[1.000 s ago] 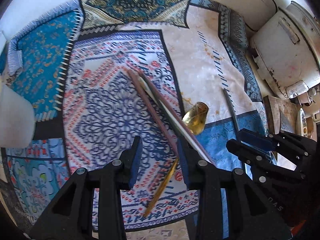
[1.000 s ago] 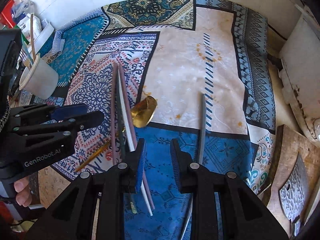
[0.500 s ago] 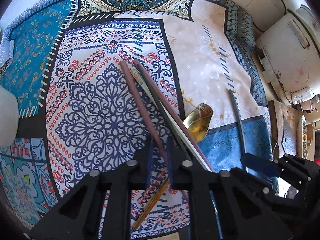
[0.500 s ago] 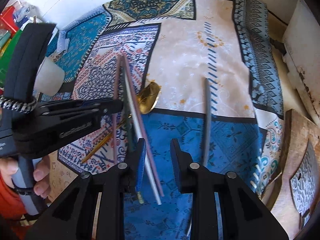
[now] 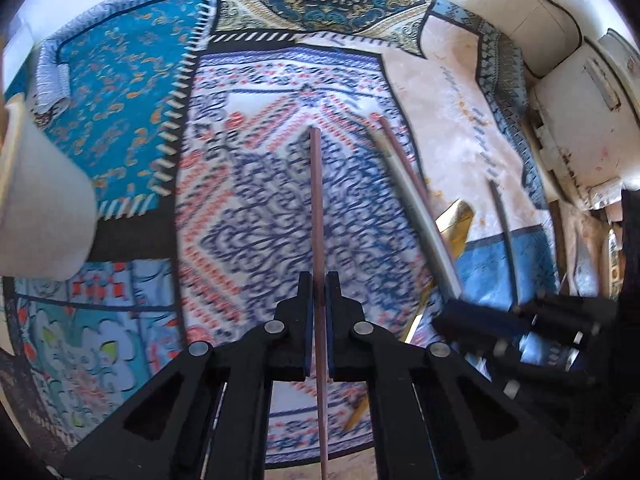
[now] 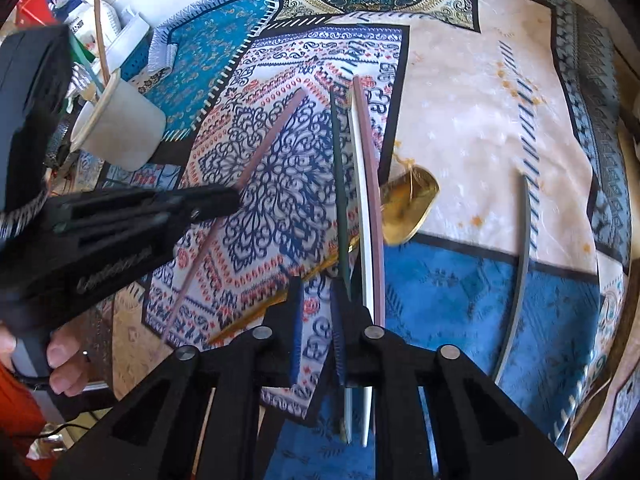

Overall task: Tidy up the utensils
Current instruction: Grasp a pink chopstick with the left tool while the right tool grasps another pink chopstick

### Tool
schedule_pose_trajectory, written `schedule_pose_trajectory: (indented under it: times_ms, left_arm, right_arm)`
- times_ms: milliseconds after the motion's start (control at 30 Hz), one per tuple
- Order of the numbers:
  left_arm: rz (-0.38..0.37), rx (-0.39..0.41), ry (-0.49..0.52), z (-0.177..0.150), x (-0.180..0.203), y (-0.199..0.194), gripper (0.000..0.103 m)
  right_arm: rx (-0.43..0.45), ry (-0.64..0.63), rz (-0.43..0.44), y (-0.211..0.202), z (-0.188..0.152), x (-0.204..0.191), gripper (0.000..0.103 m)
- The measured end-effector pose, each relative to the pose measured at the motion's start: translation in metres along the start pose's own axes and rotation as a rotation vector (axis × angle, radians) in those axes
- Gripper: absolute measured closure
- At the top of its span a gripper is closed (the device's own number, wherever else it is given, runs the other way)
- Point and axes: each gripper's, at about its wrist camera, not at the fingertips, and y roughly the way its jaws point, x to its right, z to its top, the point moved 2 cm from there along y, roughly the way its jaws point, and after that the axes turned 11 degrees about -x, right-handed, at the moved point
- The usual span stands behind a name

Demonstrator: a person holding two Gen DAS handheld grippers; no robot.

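Rightward, apparently open cloth (image 6: 480, 120) beyond chopsticks (image 6: 366, 200).

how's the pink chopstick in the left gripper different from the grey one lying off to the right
The pink chopstick is clamped between the left gripper jaws, while the grey chopstick lies loose on the cloth, touched by neither gripper. The pink chopstick has been pulled away from the bundle; the grey chopstick lies alone, right of the gold spoon. Colour differs: dusty pink against dull grey. Both are long, thin, plain sticks.
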Motion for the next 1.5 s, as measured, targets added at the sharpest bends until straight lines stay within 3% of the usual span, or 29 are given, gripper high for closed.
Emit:
schedule_pose_trajectory:
  times_ms: [200,500,800,1200,1300,1500]
  left_arm:
    - [0.045,-0.009,0.010,-0.012,-0.016,-0.001,0.100]
    - [0.030,-0.018,0.013,-0.018,-0.023,0.000,0.100]
    - [0.027,-0.023,0.031,-0.008,-0.015,0.005,0.099]
    - [0.012,-0.032,0.044,0.011,-0.001,0.013,0.099]
    - [0.011,-0.025,0.041,0.012,0.000,0.014,0.099]
    - [0.025,-0.011,0.041,0.012,0.003,0.015,0.099]
  right_arm:
    - [-0.001,-0.017,-0.032,0.004,0.022,-0.004,0.092]
    - [0.011,-0.012,-0.064,0.004,0.039,-0.007,0.092]
    - [-0.011,-0.013,-0.064,0.001,0.032,0.009,0.092]
    - [-0.013,-0.050,-0.078,0.000,0.044,-0.004,0.092]
    - [0.012,-0.042,-0.092,-0.008,0.042,0.001,0.092]
    - [-0.029,-0.037,-0.139,0.001,0.037,0.014,0.092]
